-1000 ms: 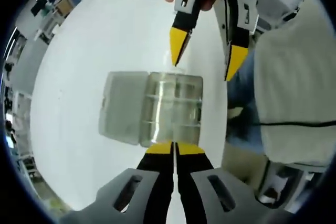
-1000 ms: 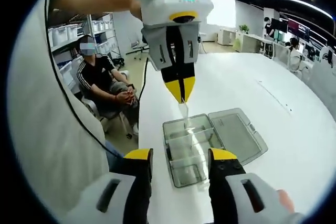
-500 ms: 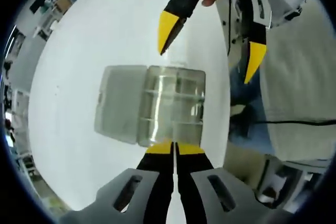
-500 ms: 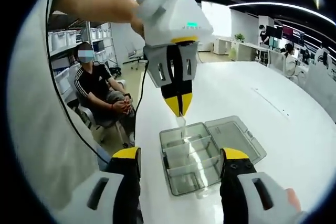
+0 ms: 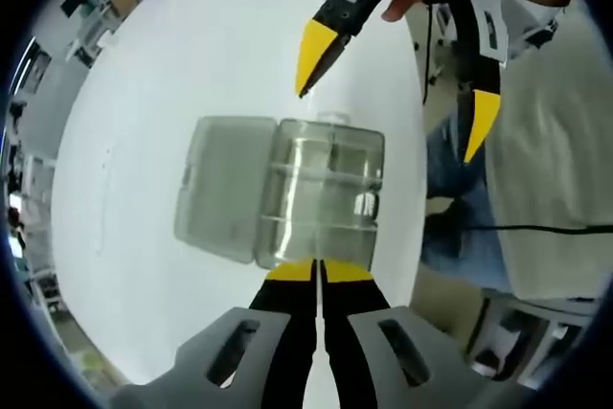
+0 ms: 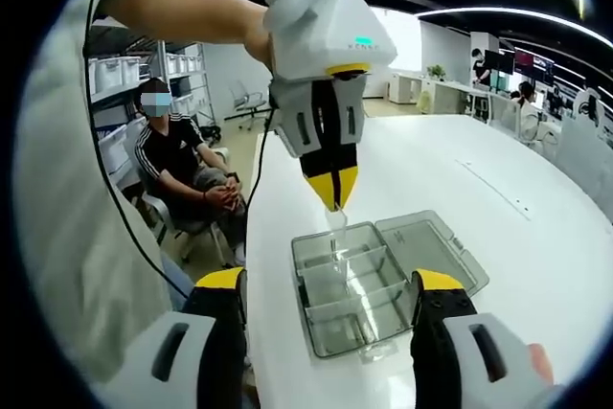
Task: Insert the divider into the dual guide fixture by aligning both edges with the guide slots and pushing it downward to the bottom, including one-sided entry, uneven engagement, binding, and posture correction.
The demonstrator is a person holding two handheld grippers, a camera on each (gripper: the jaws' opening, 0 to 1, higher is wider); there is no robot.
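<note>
Divider (image 6: 337,227) pinched by left gripper (image 6: 331,200) above clear box (image 6: 354,284), right gripper (image 5: 397,93) spread, white table (image 5: 192,64)

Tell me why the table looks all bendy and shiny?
Left gripper view: the fisheye lens curves the white table into a ball shape. Right gripper view: ceiling lights glare off the table, and the clear box looks faint.

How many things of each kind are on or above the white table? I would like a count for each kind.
Grippers: 2 (left gripper, right gripper)
Clear compartment box with open lid: 1
Clear divider held in the left gripper: 1
Total: 4
</note>
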